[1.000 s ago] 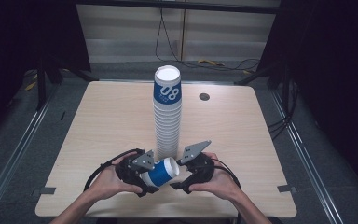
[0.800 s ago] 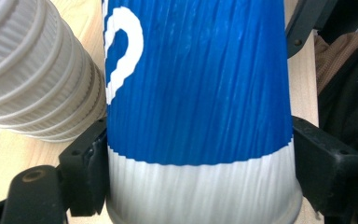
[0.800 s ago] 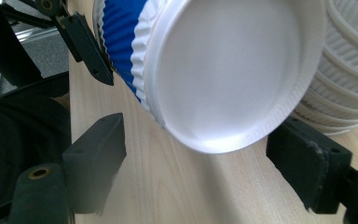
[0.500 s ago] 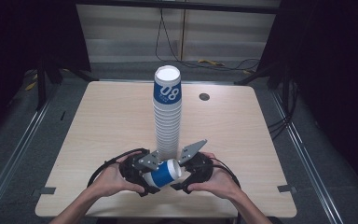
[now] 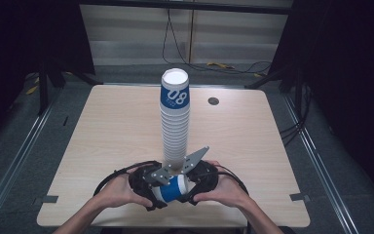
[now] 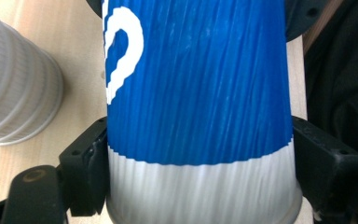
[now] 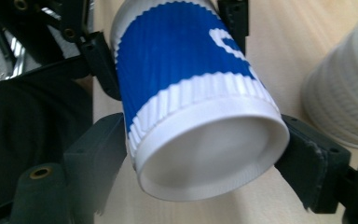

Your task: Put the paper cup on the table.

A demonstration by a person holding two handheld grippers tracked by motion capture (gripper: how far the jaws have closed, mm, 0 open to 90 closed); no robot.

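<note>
Cup lower between tongs (both)

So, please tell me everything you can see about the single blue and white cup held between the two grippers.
The cup looks like ribbed paper: blue body with a white printed mark, a white band and a white closed base. It lies tipped on its side, near the table's front edge, just before the tall cup stack. The left gripper clamps its white band and the right gripper its base end; their black jaws press both sides.
</note>
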